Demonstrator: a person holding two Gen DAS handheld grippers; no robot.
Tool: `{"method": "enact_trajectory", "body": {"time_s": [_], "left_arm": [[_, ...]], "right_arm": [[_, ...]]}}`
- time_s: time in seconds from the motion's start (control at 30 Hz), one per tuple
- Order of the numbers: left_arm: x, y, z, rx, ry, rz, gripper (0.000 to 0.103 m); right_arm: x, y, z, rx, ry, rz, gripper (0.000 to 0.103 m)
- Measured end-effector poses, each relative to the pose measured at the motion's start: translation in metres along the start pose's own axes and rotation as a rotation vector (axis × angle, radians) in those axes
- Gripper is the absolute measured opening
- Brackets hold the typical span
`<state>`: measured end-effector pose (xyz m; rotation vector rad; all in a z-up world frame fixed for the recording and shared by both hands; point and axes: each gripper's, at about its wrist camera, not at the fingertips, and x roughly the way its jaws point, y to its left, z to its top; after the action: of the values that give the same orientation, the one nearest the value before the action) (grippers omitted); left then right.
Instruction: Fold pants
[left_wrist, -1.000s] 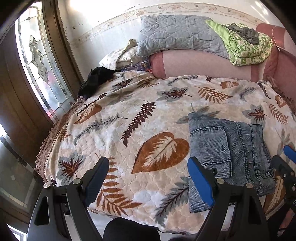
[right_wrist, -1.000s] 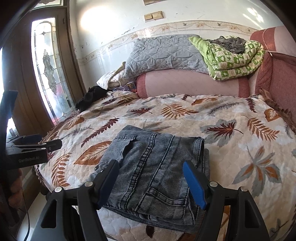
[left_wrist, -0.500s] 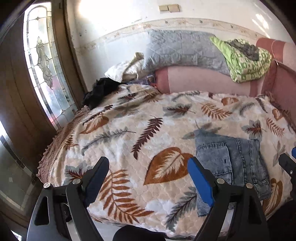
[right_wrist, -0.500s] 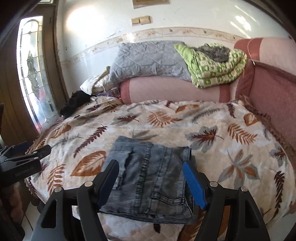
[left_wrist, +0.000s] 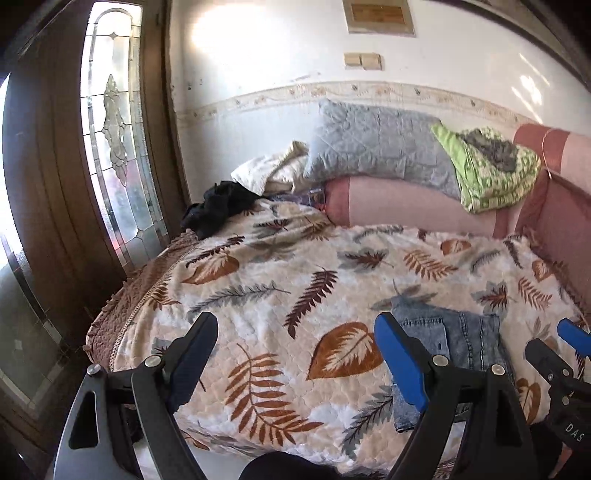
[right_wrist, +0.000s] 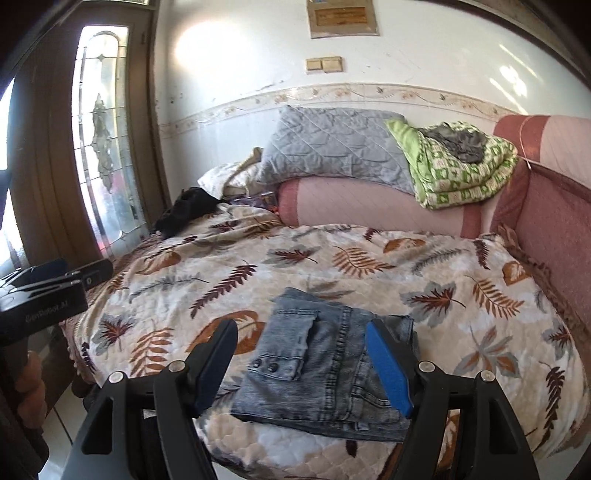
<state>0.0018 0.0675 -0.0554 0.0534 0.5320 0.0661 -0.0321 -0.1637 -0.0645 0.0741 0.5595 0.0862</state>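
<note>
Left wrist view: we are drawing the left hand-held gripper (left_wrist: 295, 354) up and back from the bed (left_wrist: 258, 295); more of the leaf-patterned quilt and wall is showing than a second ago.
Left jaws: we are keeping them spread wide, nothing between them.
Pants here: the folded denim pants (left_wrist: 454, 354) are lying at lower right, smaller than before, partly behind our blue finger.
Right wrist view: we are also lifting the right hand-held gripper (right_wrist: 299, 363) away; the pants (right_wrist: 325, 373) are shrinking in frame.
Right jaws: spread, empty, clear of the cloth.
Pants placement: a compact stack near the bed's front edge.
Meaning: we are judging the fold finished and are backing off.
</note>
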Motion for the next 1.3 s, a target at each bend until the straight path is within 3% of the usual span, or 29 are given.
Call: {"method": "enact_trajectory", "body": {"time_s": [0.33,0.63,0.8,1.3], "left_arm": [[-0.03,0.018,0.014,-0.016,-0.058,0.008,0.087],[-0.046,0.004,0.023,0.044,-0.065,0.023,0.087],[-0.051,-0.012,0.031,0.066,-0.073,0.051,0.087],[-0.049,-0.075,0.043,0.171,-0.06,0.051,0.087]], "right_arm": [[-0.052,0.024,0.038,-0.053,-0.143,0.032,0.078],[-0.074,0.025,0.049,-0.053,-0.244,0.074,0.081],[-0.066,0.013,0.046,-0.032,-0.241,0.111,0.082],[-0.064,-0.047,0.035,0.01,-0.307,0.053,0.083]]}}
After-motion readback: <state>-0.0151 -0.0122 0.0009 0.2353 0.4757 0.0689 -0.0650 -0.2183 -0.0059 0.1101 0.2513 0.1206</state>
